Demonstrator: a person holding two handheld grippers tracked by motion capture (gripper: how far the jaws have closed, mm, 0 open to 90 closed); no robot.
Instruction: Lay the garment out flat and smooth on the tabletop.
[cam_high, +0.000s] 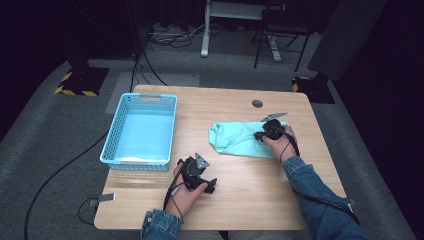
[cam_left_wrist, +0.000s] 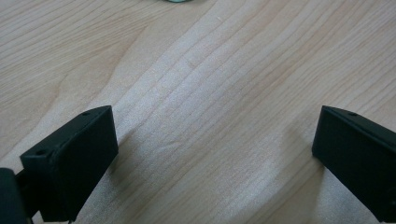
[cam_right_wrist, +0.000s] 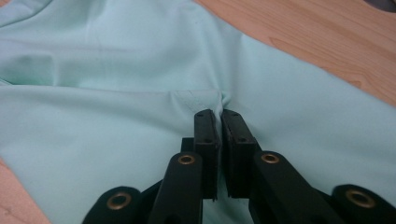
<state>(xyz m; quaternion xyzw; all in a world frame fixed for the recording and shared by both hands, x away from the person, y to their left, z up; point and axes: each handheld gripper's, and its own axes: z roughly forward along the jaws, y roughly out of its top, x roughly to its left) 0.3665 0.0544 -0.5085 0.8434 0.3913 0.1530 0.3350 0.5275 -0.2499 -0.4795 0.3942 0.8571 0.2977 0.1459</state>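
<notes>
While the left gripper (cam_high: 212, 186) rests near the table's (cam_high: 260, 200) front edge w/ jaws spread wide over bare wood, the right gripper (cam_right_wrist: 220, 114) sits on the mint cloth (cam_high: 235, 138) w/ jaws pinched tight on a small fold of fabric. Cloth lies crumpled by the right edge, approx mid-depth. Blue basket (cam_high: 114, 135) stands at the left edge, well apart from the cloth.
</notes>
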